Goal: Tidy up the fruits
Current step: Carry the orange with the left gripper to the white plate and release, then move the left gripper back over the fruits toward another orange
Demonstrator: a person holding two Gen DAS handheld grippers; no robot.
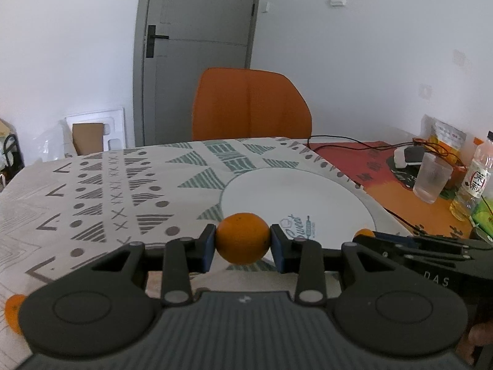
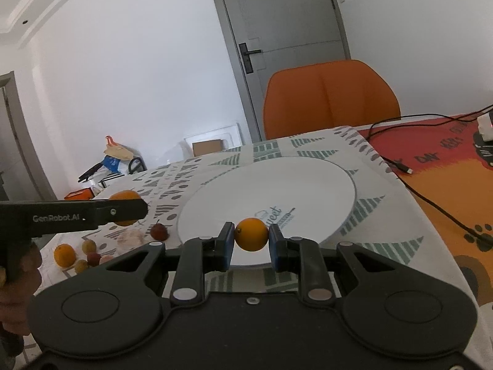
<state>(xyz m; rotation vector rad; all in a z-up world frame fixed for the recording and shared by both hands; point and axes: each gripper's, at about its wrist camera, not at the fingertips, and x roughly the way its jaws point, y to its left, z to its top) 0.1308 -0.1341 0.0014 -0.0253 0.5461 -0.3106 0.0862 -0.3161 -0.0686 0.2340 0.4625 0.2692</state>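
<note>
Black left gripper (image 1: pixel 242 244) of yours pinches a round orange (image 1: pixel 242 238) at lower centre; your right gripper (image 2: pixel 251 236) clamps a smaller orange fruit (image 2: pixel 251 234), both angled down by the white plate (image 2: pixel 277 185).

Home dining room, patterned tablecloth (image 1: pixel 123 185), orange chair (image 1: pixel 249 108), grey door (image 1: pixel 197 30)

Left gripper (image 1: pixel 243 243) and right gripper (image 2: pixel 251 236) clamped (both loaded).

A cloth-covered table (image 2: pixel 385 240) holds a white plate (image 2: pixel 308 182) ahead of the gripper (image 2: pixel 251 240), loose fruits (image 2: pixel 83 252) lying left.
</note>
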